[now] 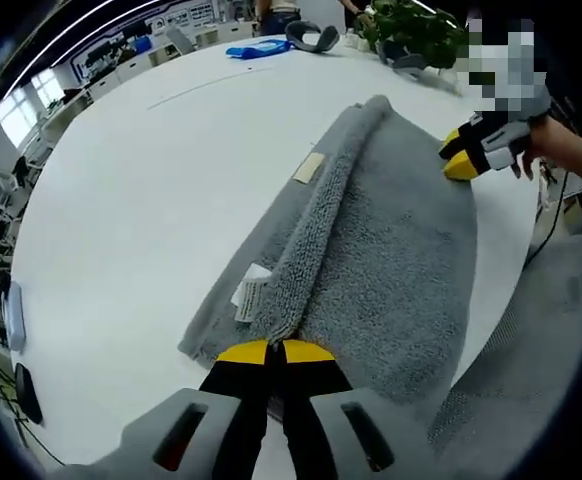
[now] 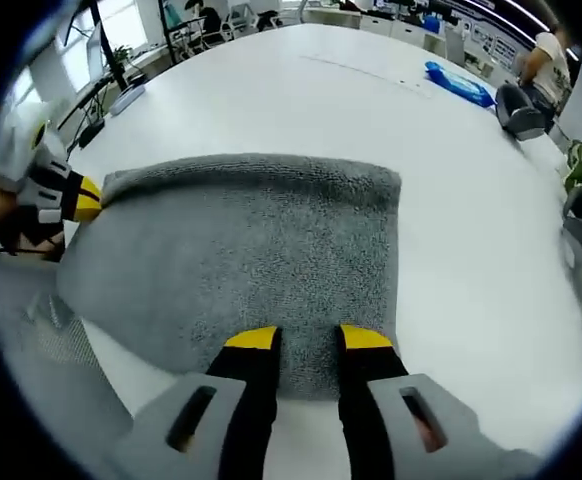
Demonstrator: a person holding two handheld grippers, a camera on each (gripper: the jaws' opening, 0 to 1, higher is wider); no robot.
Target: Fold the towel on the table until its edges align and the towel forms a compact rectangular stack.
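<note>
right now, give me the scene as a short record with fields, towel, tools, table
towel: grey towel, folded over, flat on the table
fold edge: rolled ridge running along the towel, two tags showing beside it
left tool: shut on the towel's near end
right tool: open, jaws over the towel's edge
table: white
far end: blue item, plant
</note>
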